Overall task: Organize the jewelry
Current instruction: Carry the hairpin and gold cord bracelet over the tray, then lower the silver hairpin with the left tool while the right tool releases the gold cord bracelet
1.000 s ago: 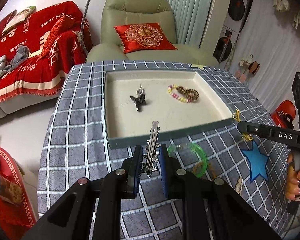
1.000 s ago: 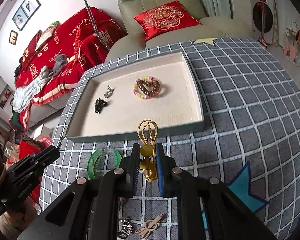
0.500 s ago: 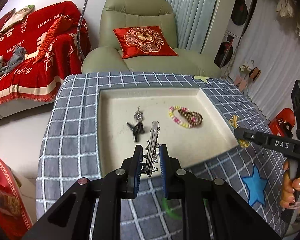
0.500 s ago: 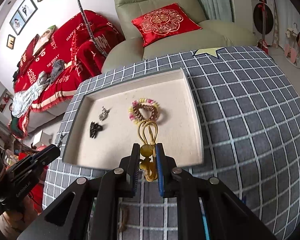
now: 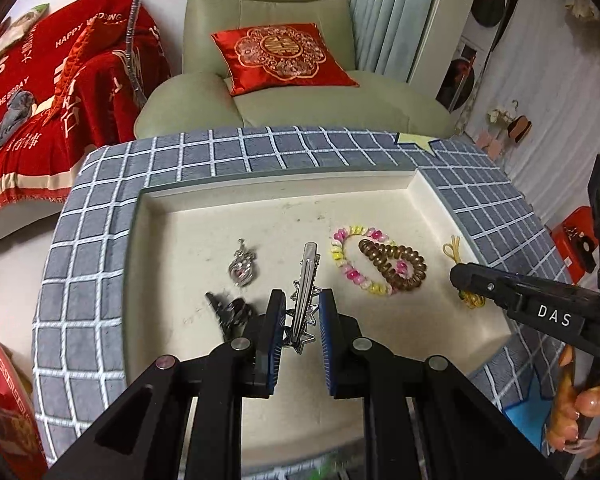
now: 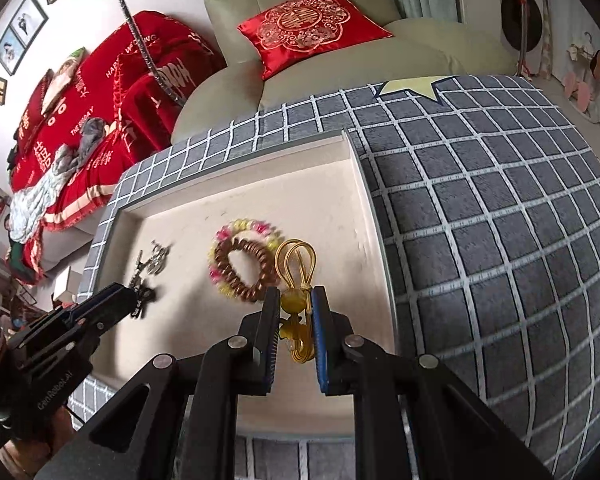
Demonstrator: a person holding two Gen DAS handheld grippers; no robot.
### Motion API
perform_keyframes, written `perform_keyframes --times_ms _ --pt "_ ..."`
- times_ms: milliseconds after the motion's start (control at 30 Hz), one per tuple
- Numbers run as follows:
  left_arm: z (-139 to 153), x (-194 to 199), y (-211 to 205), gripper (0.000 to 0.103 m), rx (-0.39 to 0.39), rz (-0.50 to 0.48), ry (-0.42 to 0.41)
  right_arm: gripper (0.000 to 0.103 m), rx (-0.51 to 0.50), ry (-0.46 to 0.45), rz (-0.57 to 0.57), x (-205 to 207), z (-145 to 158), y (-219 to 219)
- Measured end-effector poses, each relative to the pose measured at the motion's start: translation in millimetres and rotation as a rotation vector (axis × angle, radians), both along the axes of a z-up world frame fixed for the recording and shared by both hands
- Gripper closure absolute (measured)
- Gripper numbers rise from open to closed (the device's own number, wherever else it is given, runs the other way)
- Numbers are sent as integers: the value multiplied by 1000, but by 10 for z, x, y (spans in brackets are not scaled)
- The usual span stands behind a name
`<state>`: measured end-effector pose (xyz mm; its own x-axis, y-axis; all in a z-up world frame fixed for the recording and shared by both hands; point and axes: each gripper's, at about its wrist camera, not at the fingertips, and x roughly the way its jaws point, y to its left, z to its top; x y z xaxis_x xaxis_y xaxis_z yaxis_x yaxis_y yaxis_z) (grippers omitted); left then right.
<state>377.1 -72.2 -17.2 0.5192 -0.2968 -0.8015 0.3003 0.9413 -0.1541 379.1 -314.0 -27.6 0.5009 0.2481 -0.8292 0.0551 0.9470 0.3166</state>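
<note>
A: L claw [image 5: 302, 312]?
B: Clamped on the silver metal alligator hair clip w/ star trim [image 5: 306, 280]. Long axis runs near-to-far, sticking out past the tips, over the shallow cream tray w/ grey-green rim [image 5: 260, 184], left of centre.
A: R claw [image 6: 295, 308]?
B: Pinching the gold looped cord tie w/ yellow bead [image 6: 296, 280], loops pointing far, over the tray's right part, near its right wall.
A: Tray contents?
B: Pink-yellow beaded bracelet [image 5: 350, 270] round a brown spiral hair tie [image 5: 396, 262], between the two claws; silver pendant charm [image 5: 242, 266] and small black claw clip [image 5: 232, 310] left of the L claw. Tray sits on the grey checked tabletop [image 6: 480, 220].
A: Next?
B: Prob. both just drop straight down; bare floor lies below each.
</note>
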Motion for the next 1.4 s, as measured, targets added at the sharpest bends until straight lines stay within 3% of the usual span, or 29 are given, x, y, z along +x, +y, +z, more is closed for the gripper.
perform_keyframes --times_ms 300,600,733,800,867,1000,1067,1400 --pt "-229 145 -143 71 46 -1 44 86 -28 8 8 178 -163 18" --pt "-335 140 -190 70 100 5 31 85 -112 0 33 185 -228 118" --pt "-334 142 -214 70 116 5 28 78 -138 -6 51 168 -235 158" --pt "-333 129 -218 70 121 4 24 67 -143 -12 61 166 -224 180" --pt "-331 116 -218 70 121 0 21 48 -133 -19 55 155 -201 184" --pt "-308 88 -211 70 116 -3 11 46 -46 -29 22 115 -123 101" --pt "-291 83 -197 70 113 2 5 39 -14 -44 7 71 -53 55" --pt "-208 31 -154 70 127 30 -7 37 37 -103 -44 -193 266 -102"
